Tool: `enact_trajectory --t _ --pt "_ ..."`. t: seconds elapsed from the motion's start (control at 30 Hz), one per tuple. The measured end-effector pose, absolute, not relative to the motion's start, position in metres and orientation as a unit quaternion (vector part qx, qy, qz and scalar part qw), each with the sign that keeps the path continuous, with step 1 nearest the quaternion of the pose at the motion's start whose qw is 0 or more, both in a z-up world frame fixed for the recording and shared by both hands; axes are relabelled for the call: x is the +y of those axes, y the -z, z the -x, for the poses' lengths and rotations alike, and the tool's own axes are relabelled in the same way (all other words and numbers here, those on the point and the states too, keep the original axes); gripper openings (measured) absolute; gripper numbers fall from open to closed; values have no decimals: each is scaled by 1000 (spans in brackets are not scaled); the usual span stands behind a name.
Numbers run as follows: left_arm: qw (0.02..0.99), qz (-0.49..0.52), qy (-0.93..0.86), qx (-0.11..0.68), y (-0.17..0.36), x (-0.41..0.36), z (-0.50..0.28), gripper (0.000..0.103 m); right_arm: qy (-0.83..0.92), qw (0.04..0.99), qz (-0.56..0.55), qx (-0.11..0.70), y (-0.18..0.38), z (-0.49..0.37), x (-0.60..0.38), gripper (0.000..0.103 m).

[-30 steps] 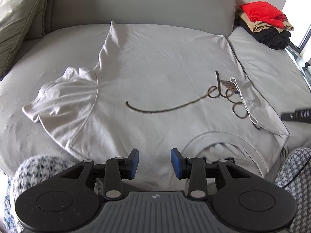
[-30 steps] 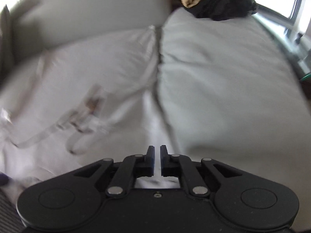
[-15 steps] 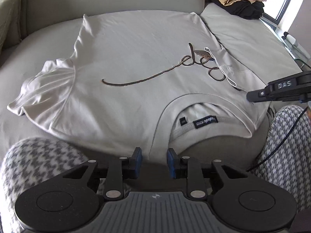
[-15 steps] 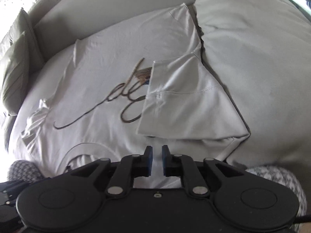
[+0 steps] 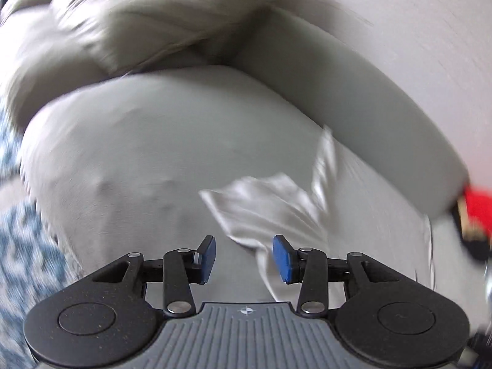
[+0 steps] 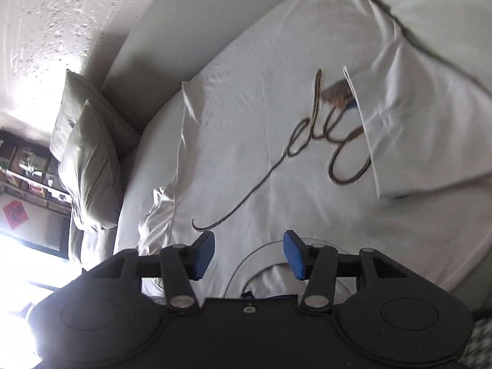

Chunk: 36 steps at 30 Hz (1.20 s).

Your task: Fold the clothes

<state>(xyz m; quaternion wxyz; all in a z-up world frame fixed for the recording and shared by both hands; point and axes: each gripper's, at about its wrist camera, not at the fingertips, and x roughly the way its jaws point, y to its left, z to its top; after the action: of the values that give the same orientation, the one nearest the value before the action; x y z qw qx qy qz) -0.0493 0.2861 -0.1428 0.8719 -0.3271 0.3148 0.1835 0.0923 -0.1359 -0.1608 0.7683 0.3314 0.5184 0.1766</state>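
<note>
A: Where's the shirt (image 6: 276, 141)?
B: Spread flat on the sofa (image 5: 153, 160), right sleeve (image 6: 430, 129) already folded in, left sleeve (image 5: 261, 209) bunched.
A: The tools?
B: Left tool (image 5: 244, 258) has just been opening, empty, near that sleeve. Right tool (image 6: 249, 253) likewise, empty over the collar (image 6: 246, 264).
A: Advice?
B: Pinch the sleeve hem, fold inward flat.

The left wrist view is smeared by motion throughout: the pale sleeve (image 5: 270, 206) at lower centre has no crisp edge, and the cushions (image 5: 147, 21) at the top are streaks. A red patch (image 5: 478, 206) is cut off by the right edge, too blurred to identify. In the right wrist view, the shirt (image 6: 261, 141) has its collar partly hidden behind the gripper body at the bottom, and its script print (image 6: 310, 147) disappears under the folded-over sleeve (image 6: 421, 141) at right.
</note>
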Motion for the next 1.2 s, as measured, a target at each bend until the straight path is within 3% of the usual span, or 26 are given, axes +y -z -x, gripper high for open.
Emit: enact_trajectory --t 0.27,0.53,0.57,0.6,0.63,0.93,1.2 --pt "815 466 -150 308 182 339 30 39 -158 756 -348 532 172 -93 -132 48" --pt "806 475 -141 323 190 352 0 38 -156 755 -353 530 177 -96 -132 48" --pt "808 469 -145 327 189 353 -2 28 -157 754 -355 529 177 -95 -132 48" --pt "809 461 -149 332 188 353 -4 6 -157 754 -359 528 177 -95 -134 48" --pt "811 451 -154 338 187 353 -6 1 -157 753 -361 526 177 -95 -135 48" --pt "893 291 -164 302 114 306 -9 1 -148 781 -358 490 160 -86 -167 51" --pt "961 39 -39 272 72 152 -23 1 -130 790 -385 459 157 -76 -206 53"
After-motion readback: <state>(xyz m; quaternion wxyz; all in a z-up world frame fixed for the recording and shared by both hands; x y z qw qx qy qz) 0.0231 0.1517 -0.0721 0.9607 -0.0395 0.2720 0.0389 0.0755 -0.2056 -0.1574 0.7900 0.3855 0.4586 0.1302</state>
